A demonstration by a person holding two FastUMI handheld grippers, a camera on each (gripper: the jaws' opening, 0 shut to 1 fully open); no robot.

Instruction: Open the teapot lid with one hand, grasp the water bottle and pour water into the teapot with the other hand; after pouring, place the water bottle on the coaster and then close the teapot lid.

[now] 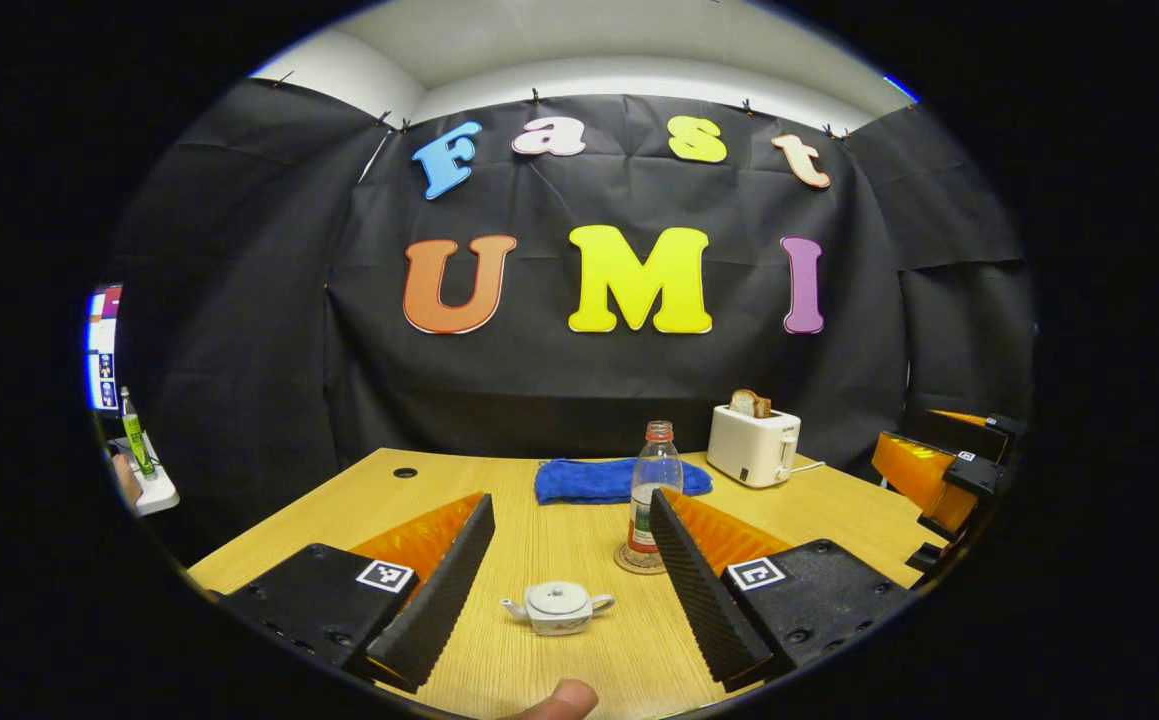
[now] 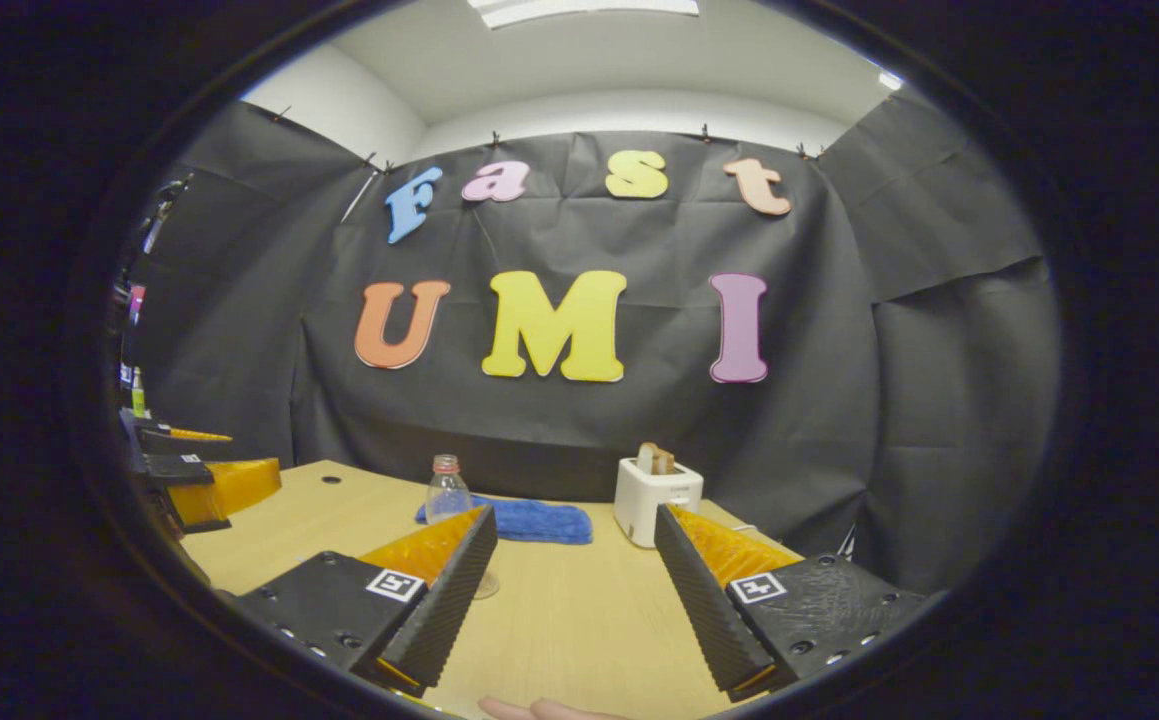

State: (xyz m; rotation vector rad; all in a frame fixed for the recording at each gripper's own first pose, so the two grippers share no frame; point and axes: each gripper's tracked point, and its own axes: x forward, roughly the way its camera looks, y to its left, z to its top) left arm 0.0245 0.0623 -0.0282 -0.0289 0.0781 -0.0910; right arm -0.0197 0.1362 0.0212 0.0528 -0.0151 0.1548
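In the left gripper view our left gripper (image 1: pixel 561 575) hangs above the near edge of the wooden table (image 1: pixel 359 505) with its fingers spread wide and nothing between them. The little white teapot (image 1: pixel 558 607) sits between them near that edge, lid on. Just behind it, toward the middle of the table, the water bottle (image 1: pixel 653 480) stands upright on the coaster (image 1: pixel 625 560). Farther right, our right gripper (image 2: pixel 571 590) is likewise spread and empty, with the bottle partly hidden behind its left finger (image 2: pixel 444 600).

We judge the task has barely begun. The teapot is small and light, so a pinch on the lid knob could lift or tip the whole pot, and an off-centre close would skid it toward the near edge. The bottle is tall and narrow; a finger brushing it could topple it off the coaster.

The table is pale wood grain. A folded blue towel (image 1: pixel 599 480) lies along its far edge, and a white toaster (image 1: pixel 753 446) with bread stands at the far right corner. Black cloth walls the booth.
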